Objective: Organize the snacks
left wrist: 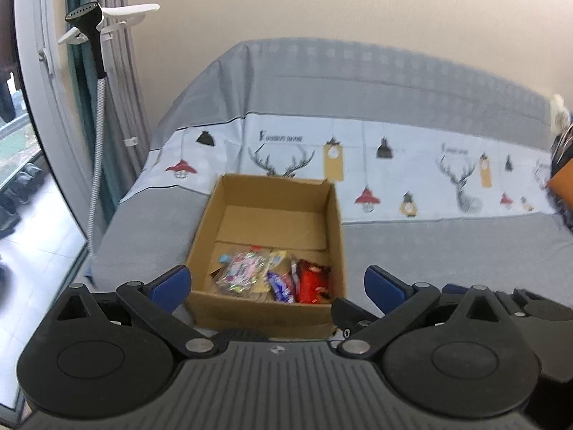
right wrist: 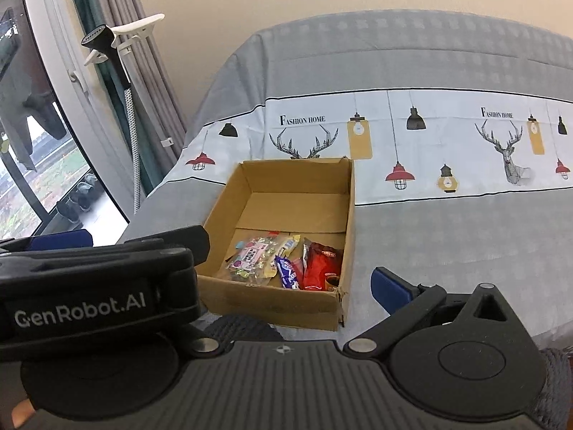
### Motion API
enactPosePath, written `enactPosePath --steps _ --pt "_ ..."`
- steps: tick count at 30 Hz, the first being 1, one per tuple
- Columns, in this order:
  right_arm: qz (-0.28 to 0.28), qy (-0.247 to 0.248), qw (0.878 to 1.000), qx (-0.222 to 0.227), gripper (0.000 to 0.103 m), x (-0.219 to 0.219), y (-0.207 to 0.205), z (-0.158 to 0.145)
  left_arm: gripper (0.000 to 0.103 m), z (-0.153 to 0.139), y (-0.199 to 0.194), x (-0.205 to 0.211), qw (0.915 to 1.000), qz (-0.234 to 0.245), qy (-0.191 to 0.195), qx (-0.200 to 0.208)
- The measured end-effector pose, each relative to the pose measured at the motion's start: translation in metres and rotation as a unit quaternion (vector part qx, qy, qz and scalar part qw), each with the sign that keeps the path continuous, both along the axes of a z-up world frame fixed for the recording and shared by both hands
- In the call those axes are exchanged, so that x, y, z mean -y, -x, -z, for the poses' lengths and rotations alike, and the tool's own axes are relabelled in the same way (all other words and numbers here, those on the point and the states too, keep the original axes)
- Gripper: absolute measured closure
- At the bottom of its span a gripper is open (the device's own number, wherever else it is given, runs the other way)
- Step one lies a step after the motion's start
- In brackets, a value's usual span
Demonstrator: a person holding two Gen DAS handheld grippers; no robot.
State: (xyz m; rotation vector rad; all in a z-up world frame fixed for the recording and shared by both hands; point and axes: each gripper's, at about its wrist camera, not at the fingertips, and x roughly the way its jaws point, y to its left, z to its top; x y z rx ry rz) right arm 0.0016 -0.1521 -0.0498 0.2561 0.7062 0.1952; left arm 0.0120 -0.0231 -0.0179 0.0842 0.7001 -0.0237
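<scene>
An open cardboard box (left wrist: 211, 215) (right wrist: 222, 211) sits on a sofa covered with a grey and white printed sheet. In its near end lie several snack packets: a clear bag of colourful candy (left wrist: 241, 272) (right wrist: 250, 256), a blue wrapper (left wrist: 281, 285) (right wrist: 286, 274) and a red packet (left wrist: 313, 281) (right wrist: 320, 263). My left gripper (left wrist: 277, 285) is open and empty, just in front of the box, fingers (left wrist: 172, 283) wide apart. My right gripper (right wrist: 229, 276) is open and empty; only its right finger (right wrist: 388, 290) shows clearly. The left gripper's body (right wrist: 100, 279) covers its left side.
A garment steamer (left wrist: 93, 36) (right wrist: 107, 50) on a pole stands left of the sofa by grey curtains and a window. The sofa cover (left wrist: 447, 243) (right wrist: 447, 243) spreads right of the box. An orange object (left wrist: 562, 182) sits at the far right edge.
</scene>
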Motion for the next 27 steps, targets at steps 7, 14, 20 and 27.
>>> enactPosePath --steps 7,14,20,27 --pt "0.001 -0.003 1.0 -0.007 0.001 -0.0031 0.0025 -0.0008 0.0 -0.0022 0.0004 -0.001 0.9997 -0.004 -0.019 -0.015" --pt "0.005 -0.009 1.0 -0.016 0.001 -0.0012 0.0049 -0.0006 0.0 -0.0027 0.0018 0.0012 0.9995 -0.002 -0.022 -0.021" --pt "0.005 -0.006 1.0 -0.018 0.001 -0.0006 0.0072 -0.0006 0.0 -0.0022 0.0016 0.0028 0.9992 -0.004 -0.029 -0.027" --pt "0.006 -0.005 1.0 -0.019 0.001 -0.0008 0.0076 -0.0002 0.0 -0.0011 0.0018 0.0019 0.9992 -0.004 -0.027 -0.028"
